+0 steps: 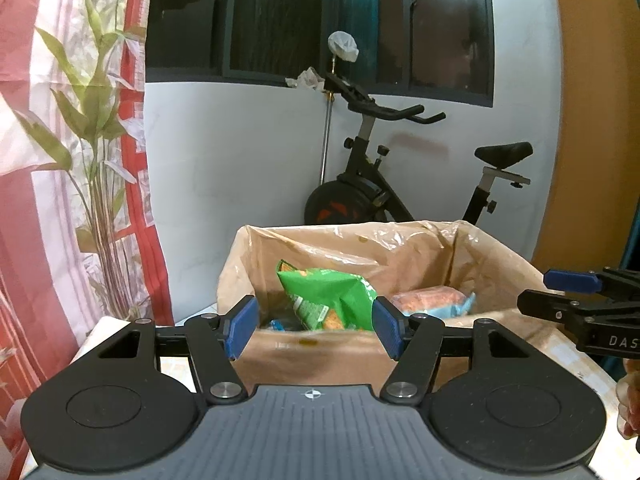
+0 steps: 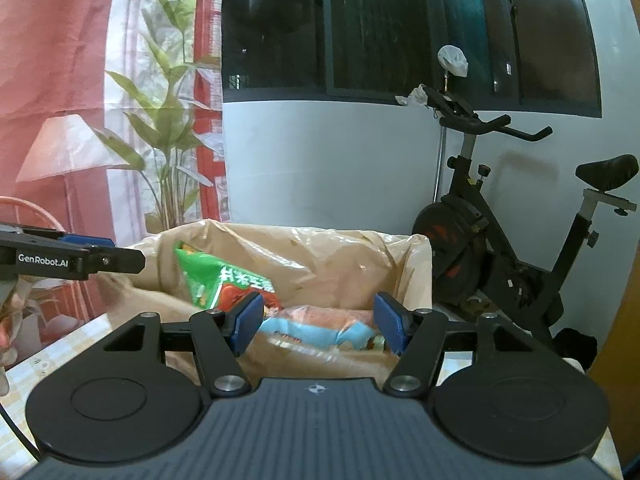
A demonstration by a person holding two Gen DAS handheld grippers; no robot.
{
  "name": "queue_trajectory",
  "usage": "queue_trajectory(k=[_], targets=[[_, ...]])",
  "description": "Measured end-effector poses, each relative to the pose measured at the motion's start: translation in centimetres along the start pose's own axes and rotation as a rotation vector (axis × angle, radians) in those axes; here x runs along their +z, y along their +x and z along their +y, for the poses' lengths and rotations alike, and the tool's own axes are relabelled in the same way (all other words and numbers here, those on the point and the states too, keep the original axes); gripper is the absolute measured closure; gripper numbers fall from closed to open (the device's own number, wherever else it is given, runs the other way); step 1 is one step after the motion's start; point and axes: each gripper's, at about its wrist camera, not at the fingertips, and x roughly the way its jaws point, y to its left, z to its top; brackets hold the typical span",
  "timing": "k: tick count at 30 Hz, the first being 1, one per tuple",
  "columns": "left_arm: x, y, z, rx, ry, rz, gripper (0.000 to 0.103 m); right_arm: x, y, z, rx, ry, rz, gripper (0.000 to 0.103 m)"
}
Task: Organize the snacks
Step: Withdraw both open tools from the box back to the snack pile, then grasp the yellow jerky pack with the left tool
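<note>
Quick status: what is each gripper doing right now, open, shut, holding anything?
Left gripper: open, holding nothing, above the plastic-lined cardboard box.
Right gripper: open, holding nothing, above the same box.

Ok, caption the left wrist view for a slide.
Open left tool before lined box holding green bag.

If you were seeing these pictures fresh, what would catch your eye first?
The bright green snack bag standing tilted inside the plastic-lined cardboard box in the centre. Behind, a black exercise bike stands against the white wall, with a leafy printed curtain at left.
</note>
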Motion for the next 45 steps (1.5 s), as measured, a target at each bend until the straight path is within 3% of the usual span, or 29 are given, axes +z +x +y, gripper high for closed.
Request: queue_trajectory(k=[10,18,27,37,45], targets=[[-3.4,-3.9,-0.5,-0.005,-0.035,-0.018,0.038,-2.5,-3.3,1.0,0.01,0.03,-0.035,0.039],[-7.0,-4.4,-1.1,-0.033,-0.017,0.049,0.038,-5.8,-4.9,0.5,-0.009,0.083,-0.022,0.039],[-10.5,-1.9,-0.9,-0.044,-0.049,0.173,0.038,-9.8,-3.8,-0.2,-0.021,0.123,0.087,0.039],[-13.3,-0.1,-0.4,-0.059,-0.09,0.257,0.039,-13.9,-0.7,0.9,0.03,0.122,0.258,0.039],[-14.3,1.3,-1.0,-0.099,-0.104,0.302,0.045,-15.0,1.4,1.2,0.059,0.131,0.33,0.039]])
